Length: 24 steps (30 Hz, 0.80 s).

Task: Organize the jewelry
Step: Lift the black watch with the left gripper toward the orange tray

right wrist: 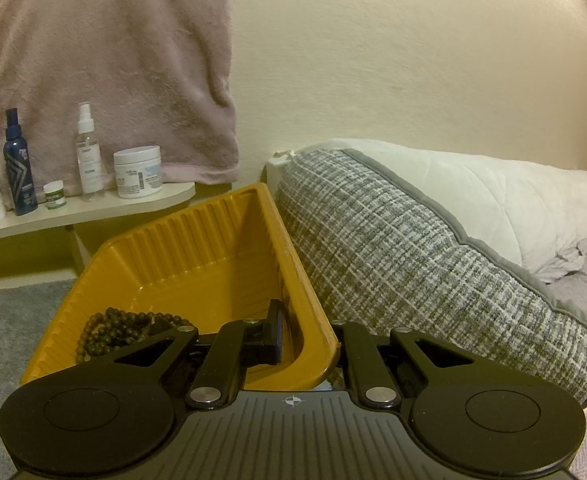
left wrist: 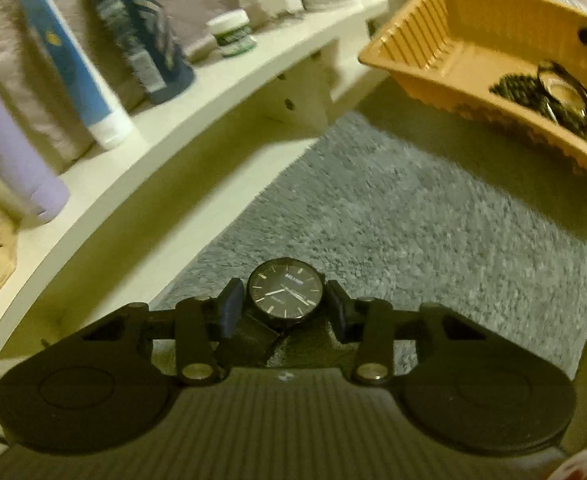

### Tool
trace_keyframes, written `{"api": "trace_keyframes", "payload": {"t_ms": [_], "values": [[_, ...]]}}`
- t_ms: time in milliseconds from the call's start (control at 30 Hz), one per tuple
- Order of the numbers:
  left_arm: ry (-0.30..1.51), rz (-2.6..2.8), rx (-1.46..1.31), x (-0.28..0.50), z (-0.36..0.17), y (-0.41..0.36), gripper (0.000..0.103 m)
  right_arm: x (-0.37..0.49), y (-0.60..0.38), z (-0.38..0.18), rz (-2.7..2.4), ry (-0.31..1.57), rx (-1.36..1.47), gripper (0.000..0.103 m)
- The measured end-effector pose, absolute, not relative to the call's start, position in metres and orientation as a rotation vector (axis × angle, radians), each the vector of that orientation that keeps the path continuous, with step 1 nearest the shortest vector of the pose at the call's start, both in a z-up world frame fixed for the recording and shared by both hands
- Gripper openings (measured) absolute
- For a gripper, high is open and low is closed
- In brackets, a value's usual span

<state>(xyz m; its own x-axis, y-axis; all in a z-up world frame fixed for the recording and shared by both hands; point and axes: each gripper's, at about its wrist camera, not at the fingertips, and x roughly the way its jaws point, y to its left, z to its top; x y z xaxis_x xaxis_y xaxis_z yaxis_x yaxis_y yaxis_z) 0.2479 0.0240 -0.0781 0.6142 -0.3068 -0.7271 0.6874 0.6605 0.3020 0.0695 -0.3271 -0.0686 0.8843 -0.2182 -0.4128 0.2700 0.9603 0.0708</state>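
A black watch (left wrist: 285, 294) with a dark dial sits between the pads of my left gripper (left wrist: 286, 306), which press on both sides of its case. Its strap hangs folded below, over the grey plush surface (left wrist: 413, 220). An orange ribbed tray (left wrist: 473, 44) is at the upper right, tilted and off the surface. It holds dark beads (left wrist: 511, 88) and a second watch (left wrist: 565, 96). In the right wrist view my right gripper (right wrist: 307, 330) is shut on the tray's near right wall (right wrist: 293, 280), one finger inside and one outside. The beads (right wrist: 125, 328) lie at the tray's left.
A cream shelf (left wrist: 221, 92) runs along the left with a blue tube, a dark spray bottle (left wrist: 141, 28), a small green jar and a lilac bottle. A pink towel (right wrist: 113, 60) hangs behind it. A grey woven pillow (right wrist: 413, 248) and a white one lie right of the tray.
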Motion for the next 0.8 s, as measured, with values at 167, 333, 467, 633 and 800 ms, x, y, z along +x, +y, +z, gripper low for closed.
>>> {"api": "trace_keyframes", "payload": {"t_ms": [167, 333, 467, 633, 800], "values": [[0.652, -0.573, 0.577, 0.235, -0.066, 0.022, 0.040, 0.069, -0.327, -0.068, -0.254, 0.411, 0.131, 0.011], [0.625, -0.576, 0.533, 0.222, -0.050, 0.013, 0.040, 0.068, -0.327, -0.068, -0.250, 0.408, 0.131, 0.010], [0.611, -0.579, 0.506, 0.213, -0.042, 0.001, 0.040, 0.067, -0.325, -0.066, -0.245, 0.404, 0.131, 0.010], [0.605, -0.585, 0.481, 0.204, -0.038, -0.016, 0.040, 0.066, -0.324, -0.062, -0.236, 0.396, 0.131, 0.009], [0.597, -0.606, 0.456, 0.197, -0.036, -0.030, 0.039, 0.065, -0.323, -0.060, -0.225, 0.389, 0.134, 0.008]]}}
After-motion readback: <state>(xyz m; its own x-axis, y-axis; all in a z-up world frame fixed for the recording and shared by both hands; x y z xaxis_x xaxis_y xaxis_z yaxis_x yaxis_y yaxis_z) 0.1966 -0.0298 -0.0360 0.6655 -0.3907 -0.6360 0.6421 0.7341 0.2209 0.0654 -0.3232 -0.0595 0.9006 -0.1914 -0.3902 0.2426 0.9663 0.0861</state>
